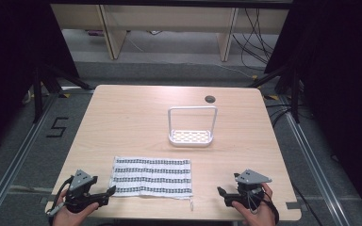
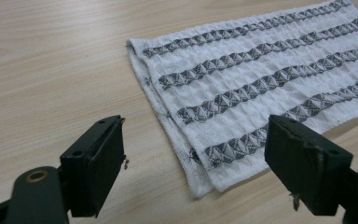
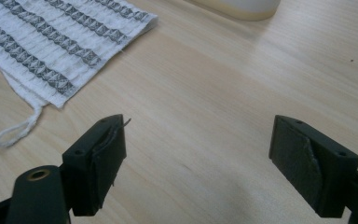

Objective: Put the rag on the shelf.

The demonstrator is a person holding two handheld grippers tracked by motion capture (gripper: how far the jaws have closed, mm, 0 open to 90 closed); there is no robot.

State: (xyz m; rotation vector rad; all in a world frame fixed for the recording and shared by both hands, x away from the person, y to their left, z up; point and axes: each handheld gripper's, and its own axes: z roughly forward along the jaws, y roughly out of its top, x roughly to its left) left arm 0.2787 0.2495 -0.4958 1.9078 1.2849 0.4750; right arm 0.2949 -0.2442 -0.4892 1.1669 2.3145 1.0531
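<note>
The towel (image 1: 152, 177) lies flat; left gripper (image 1: 104, 195) and right gripper (image 1: 224, 196) flank it, jaws wide, probably ready to pinch its ends.

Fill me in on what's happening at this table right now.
A person sits at a wooden table with a two-jaw gripper in each hand. Between them lies a folded white towel with grey patterned stripes, flat near the front edge, its hanging loop trailing off one corner. The left gripper sits just off the towel's left end, and the right gripper is well clear of its right end. Both are open and hold nothing. A white handled rack stands farther back, untouched.
</note>
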